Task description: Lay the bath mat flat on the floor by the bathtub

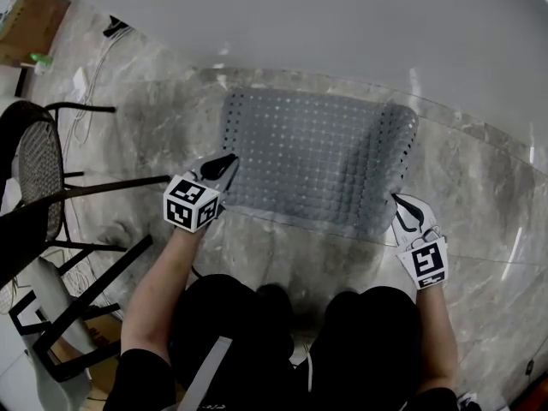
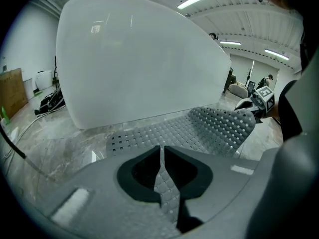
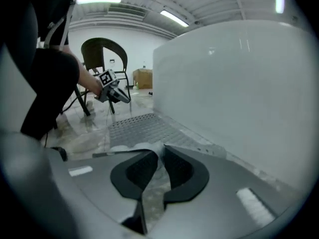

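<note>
Left gripper (image 1: pixel 224 163) clamps one corner of the bath mat (image 1: pixel 317 157), on the side away from the bathtub (image 1: pixel 342 32) | right gripper (image 1: pixel 401 202) pinches the other, apparently to stretch it flat | mat lies on the floor (image 1: pixel 282 247) alongside the bathtub, right end curling up | nearly laid.

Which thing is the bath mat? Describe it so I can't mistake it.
Start at the big white bathtub across the top of the head view. On the marble floor right in front of it lies the bath mat. It is the only grey rectangular sheet dotted with rows of small holes, its right end curled up, unlike the black chair off to the left.
</note>
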A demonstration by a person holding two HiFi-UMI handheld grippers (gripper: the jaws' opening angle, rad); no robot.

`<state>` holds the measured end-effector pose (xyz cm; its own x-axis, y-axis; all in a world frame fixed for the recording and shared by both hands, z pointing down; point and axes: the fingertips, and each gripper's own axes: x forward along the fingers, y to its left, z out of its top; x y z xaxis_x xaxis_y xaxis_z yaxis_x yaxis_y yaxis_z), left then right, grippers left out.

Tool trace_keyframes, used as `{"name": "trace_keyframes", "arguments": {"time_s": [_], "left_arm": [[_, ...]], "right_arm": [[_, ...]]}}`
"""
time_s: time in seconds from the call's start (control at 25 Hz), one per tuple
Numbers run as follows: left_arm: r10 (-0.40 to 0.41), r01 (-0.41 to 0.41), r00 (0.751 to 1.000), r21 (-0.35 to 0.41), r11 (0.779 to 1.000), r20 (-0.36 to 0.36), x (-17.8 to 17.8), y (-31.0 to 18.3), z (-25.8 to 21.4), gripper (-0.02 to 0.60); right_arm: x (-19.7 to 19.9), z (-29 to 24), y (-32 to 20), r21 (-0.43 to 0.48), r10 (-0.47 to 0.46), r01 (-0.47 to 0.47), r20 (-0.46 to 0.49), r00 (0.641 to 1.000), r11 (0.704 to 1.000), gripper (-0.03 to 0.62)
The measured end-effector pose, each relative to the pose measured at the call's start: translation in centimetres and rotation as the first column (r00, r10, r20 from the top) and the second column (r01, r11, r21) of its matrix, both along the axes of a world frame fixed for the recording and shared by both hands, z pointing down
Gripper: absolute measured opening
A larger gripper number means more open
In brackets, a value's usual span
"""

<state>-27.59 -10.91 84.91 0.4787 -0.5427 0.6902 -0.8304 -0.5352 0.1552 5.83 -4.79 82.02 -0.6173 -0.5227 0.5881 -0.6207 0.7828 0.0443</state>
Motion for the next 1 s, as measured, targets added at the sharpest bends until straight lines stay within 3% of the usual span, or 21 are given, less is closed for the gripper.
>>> {"name": "trace_keyframes", "arguments": {"time_s": [0.2,0.36,0.52,0.72,0.84,1.0], "left_arm": [[0.026,-0.026,0.999,-0.013,1.000,-0.020,1.3,0.3,0.4,0.034],[0.069,-0.070,0.997,-0.025,0.997,-0.034,3.0,0.8,0.6,0.034],[0.109,-0.110,0.994,-0.035,0.993,-0.029,4.0,1.2,0.4,0.034],[0.136,-0.137,0.990,-0.043,0.990,-0.023,4.5,1.6,0.3,0.034],[0.142,-0.143,0.990,-0.049,0.989,-0.023,4.6,2.0,0.6,0.034],[0.147,-0.148,0.989,-0.063,0.987,-0.024,4.6,2.6,1.2,0.034]], "right_arm": [[0.0,3.2,0.6,-0.198,0.147,-0.105,0.213,0.966,0.975,0.032],[-2.3,4.5,1.2,-0.292,0.161,-0.069,0.303,0.939,0.954,0.038],[-5.4,5.3,1.4,-0.404,0.201,-0.020,0.410,0.890,0.914,0.063],[-7.6,7.3,1.9,-0.528,0.270,0.010,0.451,0.851,0.849,0.067],[-7.8,9.1,3.4,-0.605,0.307,0.011,0.420,0.854,0.796,0.070],[-7.0,9.9,4.4,-0.632,0.327,-0.011,0.385,0.863,0.775,0.071]]}}
